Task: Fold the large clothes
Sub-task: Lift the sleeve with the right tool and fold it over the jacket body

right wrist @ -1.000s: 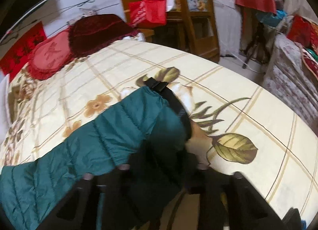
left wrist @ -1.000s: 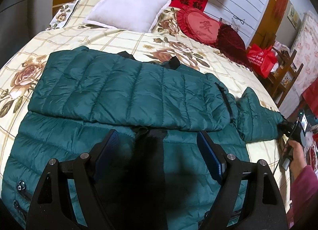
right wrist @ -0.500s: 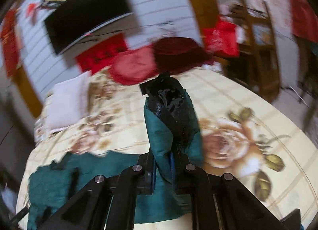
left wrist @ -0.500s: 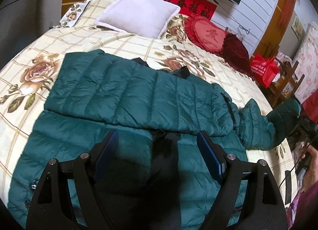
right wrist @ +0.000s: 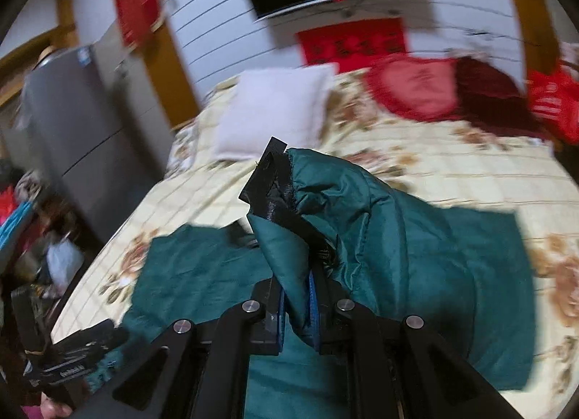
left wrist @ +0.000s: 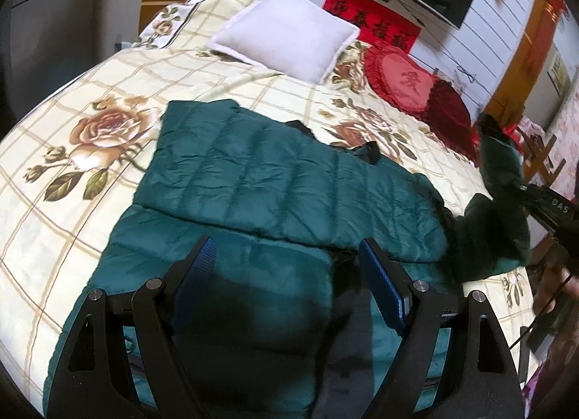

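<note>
Your right gripper (right wrist: 297, 305) is clamped on the sleeve (right wrist: 325, 201) of the green jacket (left wrist: 275, 180) — the cuff is lifted above the bed (left wrist: 72, 172), the rest lies flat on it. Your left gripper (left wrist: 287, 274) hangs over the jacket's near part, fingers wide apart — nothing between them.

Teal quilted puffer jacket (left wrist: 289, 180) spread on a floral checked bedspread (left wrist: 72, 172).
The left tongs (left wrist: 289, 267) hover wide apart over the jacket's lower half, gripping nothing. At the right edge the right tongs (left wrist: 521, 191) lift the jacket's sleeve (left wrist: 499, 162) off the bed. A white square pillow (left wrist: 286, 35) and red heart-shaped cushion (left wrist: 405, 82) lie near the headboard wall.
</note>
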Demonstrator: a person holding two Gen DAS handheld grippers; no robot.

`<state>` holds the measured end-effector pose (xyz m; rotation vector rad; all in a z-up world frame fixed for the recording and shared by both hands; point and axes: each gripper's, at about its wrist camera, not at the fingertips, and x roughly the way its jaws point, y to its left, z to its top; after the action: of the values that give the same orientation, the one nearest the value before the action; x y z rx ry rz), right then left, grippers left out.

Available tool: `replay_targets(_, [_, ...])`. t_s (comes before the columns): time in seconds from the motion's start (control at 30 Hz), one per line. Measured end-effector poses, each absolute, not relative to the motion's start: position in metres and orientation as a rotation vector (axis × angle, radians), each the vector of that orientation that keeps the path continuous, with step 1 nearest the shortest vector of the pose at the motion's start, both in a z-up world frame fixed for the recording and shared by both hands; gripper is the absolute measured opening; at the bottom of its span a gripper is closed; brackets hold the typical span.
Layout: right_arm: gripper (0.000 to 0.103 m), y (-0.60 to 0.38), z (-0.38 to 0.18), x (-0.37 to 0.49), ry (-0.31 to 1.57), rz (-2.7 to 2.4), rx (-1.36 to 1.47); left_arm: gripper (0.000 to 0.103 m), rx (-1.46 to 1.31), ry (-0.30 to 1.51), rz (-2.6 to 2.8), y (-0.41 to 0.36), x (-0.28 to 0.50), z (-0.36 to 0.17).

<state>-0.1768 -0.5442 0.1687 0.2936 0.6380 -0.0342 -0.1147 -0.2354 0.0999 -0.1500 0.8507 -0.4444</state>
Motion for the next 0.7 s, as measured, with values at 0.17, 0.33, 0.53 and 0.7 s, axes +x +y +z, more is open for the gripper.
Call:
replay_targets(0.17, [0.010, -0.487, 0.133, -0.127, 0.714, 0.064, 0.298, 0.081, -0.194, 0.860, -0.419, -0.217, -0.107, 0.095])
replay_targets(0.33, [0.011, -0.450, 0.089, -0.090, 0.824, 0.123, 0.349, 0.081, -0.261, 0.866, -0.404, -0.203, -0.099, 0.094])
replay_targets(0.53, [0.061, -0.427, 0.087, -0.094, 0.850, 0.235, 0.334, 0.081, -0.297, 0.877, -0.410, -0.198, -0.093, 0.093])
replay_targets(0.7, [0.062, -0.445, 0.124, -0.126, 0.797, 0.149, 0.262, 0.081, -0.307, 0.885, -0.428, -0.209, -0.085, 0.096])
